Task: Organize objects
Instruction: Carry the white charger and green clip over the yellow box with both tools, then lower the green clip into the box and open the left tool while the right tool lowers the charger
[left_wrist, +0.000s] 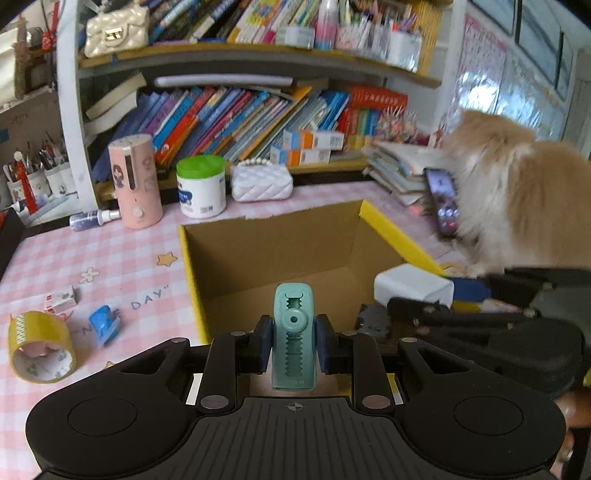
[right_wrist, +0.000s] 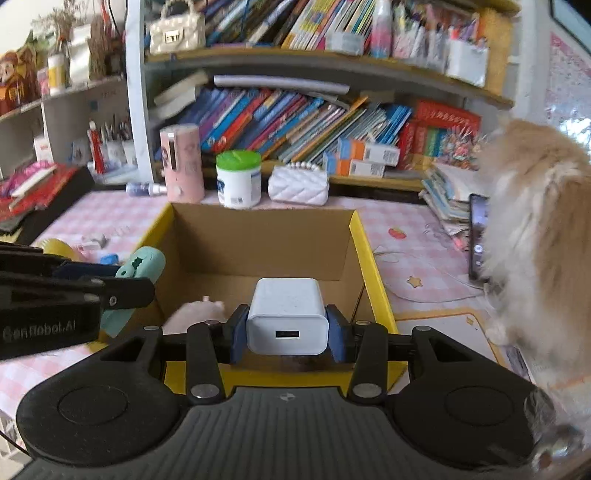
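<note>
The teal clip (left_wrist: 293, 334) sits upright between the blue pads of my left gripper (left_wrist: 293, 341), which pinches it from both sides. In the left wrist view it hangs over the near edge of the open cardboard box (left_wrist: 258, 254) with yellow rims. To the right, my right gripper (left_wrist: 424, 295) reaches in over the box, carrying the white charger (left_wrist: 412, 288). On the pink checked tablecloth (left_wrist: 110, 258) left of the box lie a roll of yellow tape (left_wrist: 40, 347), a small blue item (left_wrist: 105, 323) and a small white carton (left_wrist: 61, 300). Behind the box stand a pink cylinder (left_wrist: 135, 181), a white tub with a green lid (left_wrist: 201, 186) and a white quilted purse (left_wrist: 262, 182). A fluffy cat (left_wrist: 517, 195) stands at the right beside a phone (left_wrist: 443, 203).

In the right wrist view, my right gripper (right_wrist: 287, 328) clamps the white charger (right_wrist: 287, 314) between its pads, USB port facing me, above the near part of the cardboard box (right_wrist: 258, 240). The left gripper (right_wrist: 110, 291) enters from the left with the teal clip (right_wrist: 142, 264) over the box's left wall. Something pale pink (right_wrist: 195, 310) lies inside the box; I cannot tell what it is. The cat (right_wrist: 535, 221) fills the right side.
</note>
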